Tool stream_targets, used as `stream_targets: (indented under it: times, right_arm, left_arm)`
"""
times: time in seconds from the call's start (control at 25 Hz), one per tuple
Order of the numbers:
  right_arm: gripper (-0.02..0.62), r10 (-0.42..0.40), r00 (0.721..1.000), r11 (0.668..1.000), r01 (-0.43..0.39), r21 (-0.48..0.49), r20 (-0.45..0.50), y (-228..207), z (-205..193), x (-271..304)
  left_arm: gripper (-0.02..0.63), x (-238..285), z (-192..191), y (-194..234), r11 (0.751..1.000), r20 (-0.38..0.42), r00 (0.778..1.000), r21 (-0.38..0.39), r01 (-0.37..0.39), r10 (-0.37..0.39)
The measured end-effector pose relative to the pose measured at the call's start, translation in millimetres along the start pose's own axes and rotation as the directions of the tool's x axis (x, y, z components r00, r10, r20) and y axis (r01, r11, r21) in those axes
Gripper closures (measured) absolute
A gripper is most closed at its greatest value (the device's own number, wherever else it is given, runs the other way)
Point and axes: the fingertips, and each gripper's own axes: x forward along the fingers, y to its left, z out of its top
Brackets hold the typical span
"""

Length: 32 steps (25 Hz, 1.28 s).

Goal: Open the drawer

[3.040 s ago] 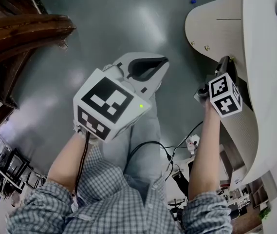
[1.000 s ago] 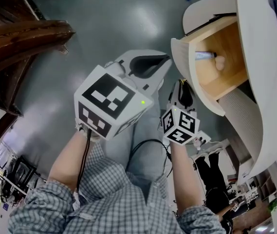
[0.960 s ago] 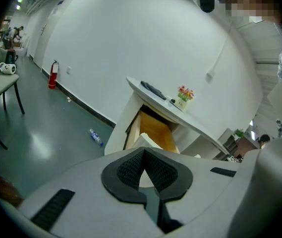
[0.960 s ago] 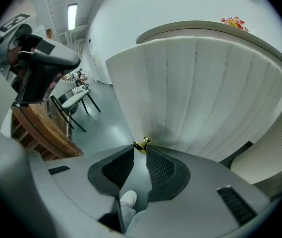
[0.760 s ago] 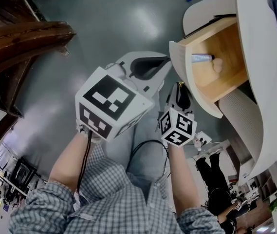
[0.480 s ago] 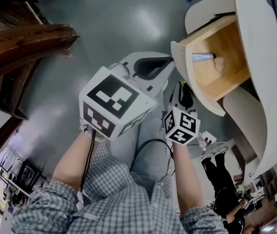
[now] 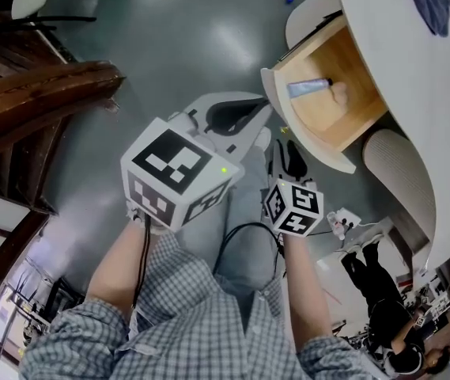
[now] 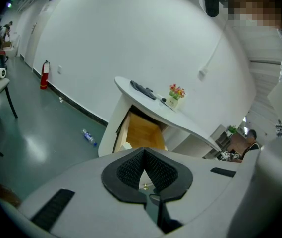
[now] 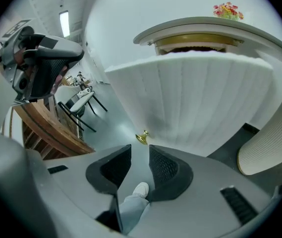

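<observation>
Drawer [image 7: 343, 74] sits pulled well out of the white desk [image 7: 414, 62], at approx 1 o'clock in the head view. Its wooden inside is showing, w/ a tube [image 7: 308, 88] lying in it.

R gripper [image 9: 140, 155]: jaws have just been opening and now stand apart w/ nothing between the pads. The brass knob [image 9: 141, 137] on the curved drawer front [image 9: 190, 98] is free of them, just beyond the tips at 12 o'clock.

L gripper [image 8: 144, 155]: pads closed tip to tip, empty, held clear of the desk w/ the drawer at 12 o'clock in its view.

Judgement: the pull looks done and the step in hand is letting go. To do it well:
- Keep the R jaws wide.
- Back off straight along the pull line so neither pad clips the knob or nudges the front back in.
- Don't swing sideways near the front.
- L gripper has no job here, so keep it away.
</observation>
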Motion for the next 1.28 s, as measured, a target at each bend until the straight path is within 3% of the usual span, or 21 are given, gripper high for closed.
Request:
stream_targets:
  times: [0.28, 0.68, 0.8, 1.28]
  right_arm:
    - [0.581, 0.007, 1.0, 1.0, -0.008, 0.026, 0.01, -8.8, 8.8, -43.4]
    - [0.586, 0.012, 0.995, 0.999, -0.008, -0.039, 0.103, -2.3, 61.3, -98.1]
    - [0.586, 0.017, 0.989, 1.0, -0.015, -0.02, 0.146, -2.1, 82.7, -115.4]
    - [0.586, -0.044, 0.942, 0.999, 0.052, -0.015, 0.333, -33.2, 179.3, -181.1]
  left_arm:
    - [0.603, -3.3, 13.1, -29.8, 0.997, 0.005, 0.999, -0.056, 0.046, -0.046]
    - [0.603, -24.1, 48.6, -62.6, 0.997, -0.021, 0.997, 0.03, 0.071, -0.07]
    - [0.603, -32.5, 59.3, -69.0, 0.997, -0.025, 0.998, 0.045, 0.063, -0.062]
    - [0.603, -57.4, 109.5, -105.5, 0.996, 0.015, 0.999, 0.078, 0.045, -0.046]
